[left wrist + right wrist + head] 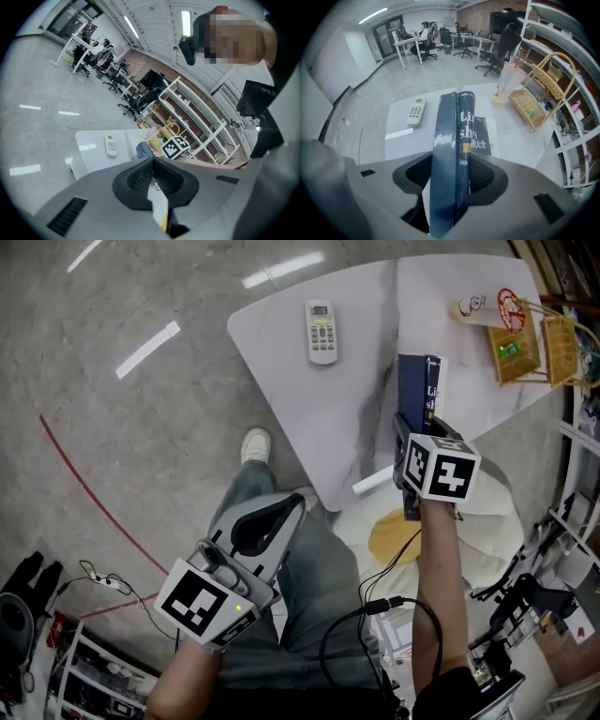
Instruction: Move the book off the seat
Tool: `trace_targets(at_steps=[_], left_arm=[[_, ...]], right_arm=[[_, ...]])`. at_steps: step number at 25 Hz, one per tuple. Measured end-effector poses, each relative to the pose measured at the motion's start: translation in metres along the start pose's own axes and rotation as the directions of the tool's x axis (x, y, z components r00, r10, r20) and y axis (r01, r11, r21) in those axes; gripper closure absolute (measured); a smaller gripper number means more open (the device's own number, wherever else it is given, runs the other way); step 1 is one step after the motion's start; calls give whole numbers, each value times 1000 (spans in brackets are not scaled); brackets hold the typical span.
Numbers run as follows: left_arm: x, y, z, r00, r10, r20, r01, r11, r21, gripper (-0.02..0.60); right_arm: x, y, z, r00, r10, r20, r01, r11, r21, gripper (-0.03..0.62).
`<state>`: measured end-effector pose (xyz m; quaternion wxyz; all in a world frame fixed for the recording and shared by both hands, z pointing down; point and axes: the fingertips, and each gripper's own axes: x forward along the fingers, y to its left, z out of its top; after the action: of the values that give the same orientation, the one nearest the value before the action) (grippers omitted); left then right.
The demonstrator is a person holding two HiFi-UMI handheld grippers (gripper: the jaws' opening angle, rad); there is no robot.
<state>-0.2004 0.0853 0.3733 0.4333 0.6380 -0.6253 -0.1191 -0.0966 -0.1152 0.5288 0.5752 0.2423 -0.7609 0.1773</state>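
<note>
Book (419, 385) at white table (281, 343) — grey floor (187, 446)

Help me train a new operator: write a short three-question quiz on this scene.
1. True or false: the left gripper has its jaws wide apart.
2. What stands between the jaws of the right gripper? A. the remote control B. the book C. nothing
3. Fill in: the remote control lies on the white ____.

Key:
1. False; its jaws are together.
2. B; the jaws grip the book on edge.
3. table.
</note>
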Motion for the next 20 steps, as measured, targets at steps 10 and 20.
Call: trace_targets(at_steps=[10, 20], left_arm=[[-8, 4, -3, 1000, 1, -13, 0, 1000, 11, 575], [-17, 7, -13, 999, -12, -42, 13, 1000, 28, 575]], right_arm=[[39, 38, -22, 996, 85, -29, -83, 995, 58, 368], [35, 43, -41, 995, 96, -1, -94, 985, 146, 370]])
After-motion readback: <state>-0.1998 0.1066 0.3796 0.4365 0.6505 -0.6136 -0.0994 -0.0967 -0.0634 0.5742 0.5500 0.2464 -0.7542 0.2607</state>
